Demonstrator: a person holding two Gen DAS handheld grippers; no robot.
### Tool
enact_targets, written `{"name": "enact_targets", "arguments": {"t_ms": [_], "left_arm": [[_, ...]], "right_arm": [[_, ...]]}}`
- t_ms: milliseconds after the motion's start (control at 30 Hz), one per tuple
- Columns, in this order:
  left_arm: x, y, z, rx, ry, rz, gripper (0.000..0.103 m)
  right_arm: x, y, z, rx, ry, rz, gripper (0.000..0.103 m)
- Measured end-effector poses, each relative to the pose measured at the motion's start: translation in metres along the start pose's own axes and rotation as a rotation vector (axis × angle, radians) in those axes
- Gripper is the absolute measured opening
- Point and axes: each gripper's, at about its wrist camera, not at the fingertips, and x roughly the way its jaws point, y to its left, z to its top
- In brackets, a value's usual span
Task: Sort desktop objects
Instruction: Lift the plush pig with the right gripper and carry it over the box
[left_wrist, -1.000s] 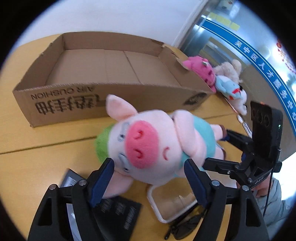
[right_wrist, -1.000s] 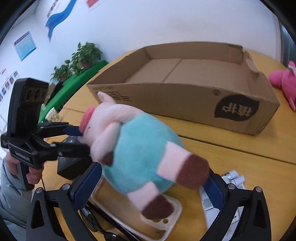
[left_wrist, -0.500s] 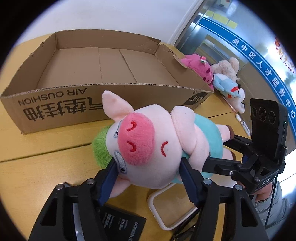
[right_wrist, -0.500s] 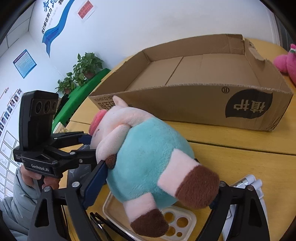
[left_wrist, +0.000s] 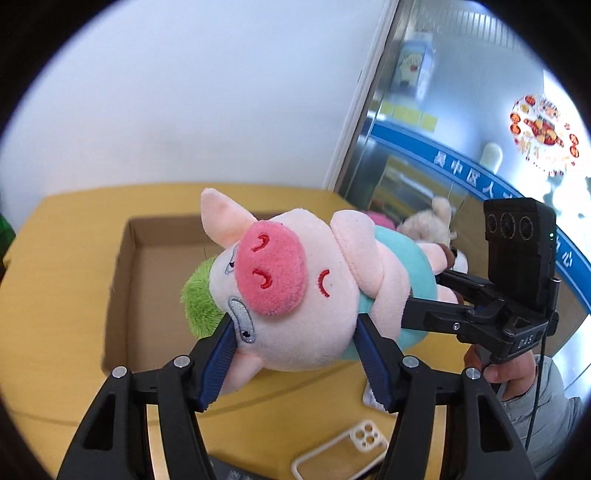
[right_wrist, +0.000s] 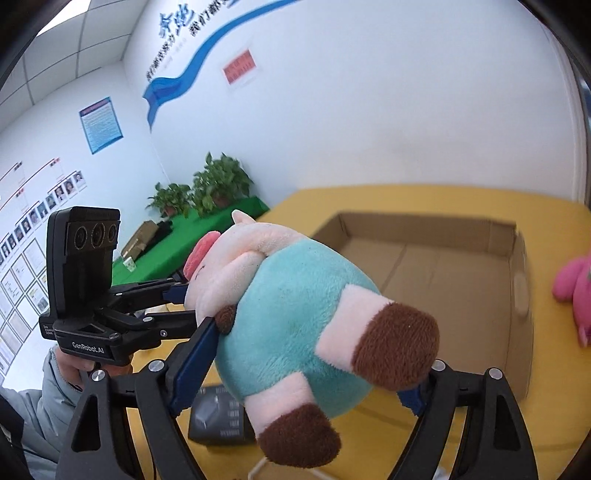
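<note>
1. The yellow worktop carries the cardboard box, which holds nothing visible.
2. The plush pig hangs mid-frame above the box's near edge, not yet dropped in; the left gripper clenches its head, the right gripper its body.
3. Still unsorted: the phone case, shown only in the left view, and the black packet.
4. Only the right view shows the pink plush.

1. The plush pig is pale pink with a deeper pink snout stitched in red, a teal body, brown feet and a green tuft.
2. The cardboard box behind the pig is plain brown.
3. The table around the box is yellow.
4. The plush toy right of the box is hot pink.
5. The phone case below the pig is white-rimmed.
</note>
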Motion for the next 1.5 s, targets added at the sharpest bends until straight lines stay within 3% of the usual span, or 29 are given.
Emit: {"name": "enact_targets", "arguments": {"t_ms": [200, 500, 733, 1067, 1300, 1500], "left_arm": [[-0.018, 0.007, 0.057, 0.029, -0.107, 0.004, 0.062], [-0.026, 0.028, 0.129, 0.051, -0.235, 0.048, 0.062], [0.023, 0.064, 0.144, 0.035, -0.168, 0.105, 0.062], [0.120, 0.155, 0.124, -0.106, -0.039, 0.108, 0.062], [0.185, 0.214, 0.099, -0.228, 0.091, 0.156, 0.062], [0.224, 0.239, 0.072, -0.287, 0.218, 0.198, 0.061]], "right_arm": [[0.001, 0.000, 0.074, -0.047, -0.057, 0.058, 0.084], [0.037, -0.003, 0.144, -0.092, -0.026, 0.086, 0.083], [0.097, -0.048, 0.171, -0.007, 0.000, 0.149, 0.083], [0.207, -0.119, 0.180, 0.087, 0.094, 0.119, 0.083], [0.300, -0.177, 0.163, 0.179, 0.168, 0.108, 0.083], [0.358, -0.210, 0.139, 0.243, 0.203, 0.079, 0.083]]}}
